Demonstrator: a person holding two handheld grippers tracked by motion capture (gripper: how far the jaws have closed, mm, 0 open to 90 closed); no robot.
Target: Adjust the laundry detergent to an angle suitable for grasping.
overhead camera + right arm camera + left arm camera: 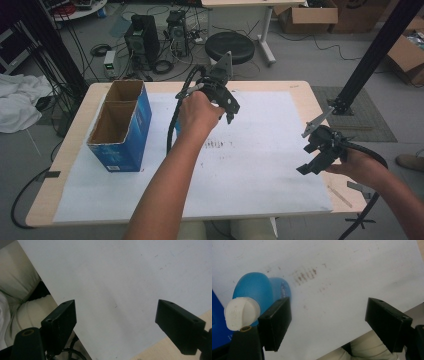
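A blue bottle (255, 291) with a white cap (240, 312) rests on the white paper sheet (342, 277), its cap turned toward the camera. My left gripper (329, 311) is open, and the bottle sits just outside its left-hand jaw, not between the jaws. In the high view the left gripper (231, 111) hangs over the middle of the sheet (260, 150), pointing down. My right gripper (307, 159) is held low near the sheet's right edge. Its jaws stand open over bare paper (125, 277), with nothing between them (116, 312).
An open blue cardboard box (122, 125) with two compartments stands at the table's left, and its side (217, 325) is close to the bottle. The wooden table edge (320, 100) borders the sheet. A stool (229, 46), computers and cables lie beyond the table.
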